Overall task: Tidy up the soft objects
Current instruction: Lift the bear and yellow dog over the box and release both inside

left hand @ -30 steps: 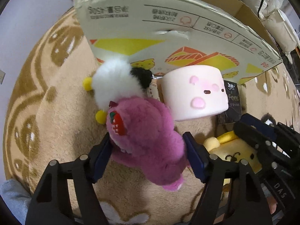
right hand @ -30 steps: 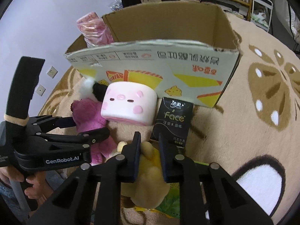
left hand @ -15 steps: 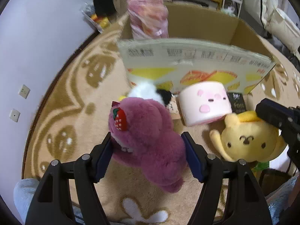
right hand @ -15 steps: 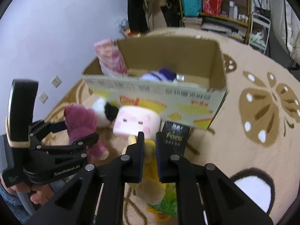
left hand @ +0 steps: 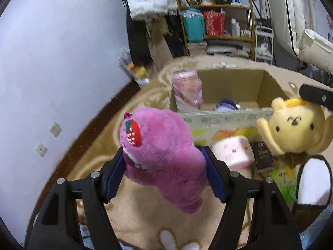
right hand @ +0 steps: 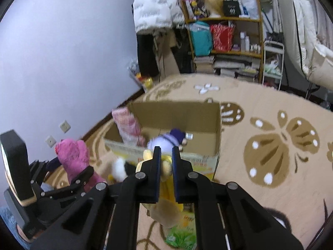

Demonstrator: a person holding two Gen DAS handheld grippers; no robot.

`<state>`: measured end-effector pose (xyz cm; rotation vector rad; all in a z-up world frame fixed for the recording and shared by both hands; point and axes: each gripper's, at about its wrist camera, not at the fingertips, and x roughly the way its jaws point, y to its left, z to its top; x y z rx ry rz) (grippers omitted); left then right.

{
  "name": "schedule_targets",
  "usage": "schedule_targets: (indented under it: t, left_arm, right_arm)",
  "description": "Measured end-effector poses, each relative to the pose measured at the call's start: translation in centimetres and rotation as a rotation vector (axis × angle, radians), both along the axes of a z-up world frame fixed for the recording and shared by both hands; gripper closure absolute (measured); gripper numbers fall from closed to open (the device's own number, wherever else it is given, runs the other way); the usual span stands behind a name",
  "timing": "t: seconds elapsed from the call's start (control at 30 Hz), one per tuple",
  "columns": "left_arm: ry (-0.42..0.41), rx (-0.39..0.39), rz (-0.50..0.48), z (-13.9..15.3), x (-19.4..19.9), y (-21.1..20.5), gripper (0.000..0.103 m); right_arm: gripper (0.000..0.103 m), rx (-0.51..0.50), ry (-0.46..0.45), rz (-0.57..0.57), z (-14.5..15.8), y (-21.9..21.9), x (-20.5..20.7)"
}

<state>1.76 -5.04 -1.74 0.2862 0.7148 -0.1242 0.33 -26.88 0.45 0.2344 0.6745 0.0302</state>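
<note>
My left gripper (left hand: 163, 162) is shut on a purple plush bear (left hand: 160, 156) with a strawberry patch, held above the carpet; it also shows in the right wrist view (right hand: 75, 158). My right gripper (right hand: 165, 158) is shut on a yellow plush dog (right hand: 164, 206), which hangs in the air at the right of the left wrist view (left hand: 293, 133). An open cardboard box (left hand: 268, 85) stands ahead, also in the right wrist view (right hand: 177, 112), holding a pink roll (left hand: 188, 91) and a purple-white plush (right hand: 168, 140).
A pink marshmallow plush (left hand: 233, 152), a black packet (left hand: 263, 156) and a green packet (left hand: 284, 182) lie on the beige carpet before the box. A black-and-white plush (right hand: 120, 168) lies there too. A shelf (right hand: 224, 41) and hanging clothes stand behind.
Both grippers have risen with their plush toys, lifting them off the carpet. The box interior has come into view from above.
</note>
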Motion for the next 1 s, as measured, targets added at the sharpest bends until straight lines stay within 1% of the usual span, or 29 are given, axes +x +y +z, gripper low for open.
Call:
schedule_targets:
  t: [0.13, 0.3, 0.5, 0.6, 0.7, 0.87, 1.0]
  left_arm:
    - [-0.059, 0.002, -0.004, 1.5, -0.4, -0.3, 0.032]
    - [-0.134, 0.029, -0.019, 3.1, -0.3, -1.3, 0.032]
    - [-0.195, 0.029, -0.018, 4.8, 1.6, -2.5, 0.032]
    - [-0.210, 0.016, -0.012, 5.5, 2.8, -3.0, 0.032]
    - [-0.233, 0.021, -0.012, 6.2, 4.0, -3.6, 0.032]
    - [-0.241, 0.009, -0.022, 7.0, 6.1, -4.6, 0.032]
    - [-0.257, 0.009, -0.042, 7.3, 7.4, -5.6, 0.032]
  right_arm:
    - [0.093, -0.051, -0.050, -0.025, 2.2, -0.6, 0.5]
    - [0.093, -0.108, -0.087, -0.044, 4.3, -1.0, 1.5]
    - [0.093, -0.180, -0.122, -0.044, 6.4, -1.3, 3.0]
    - [0.093, -0.218, -0.130, -0.041, 6.9, -1.0, 3.9]
    - [0.093, -0.247, -0.132, -0.033, 7.0, -0.8, 5.1]
    - [0.093, -0.269, -0.142, -0.012, 7.1, -0.6, 7.0]
    - [0.093, -0.257, -0.158, 0.005, 6.7, -0.7, 8.4]
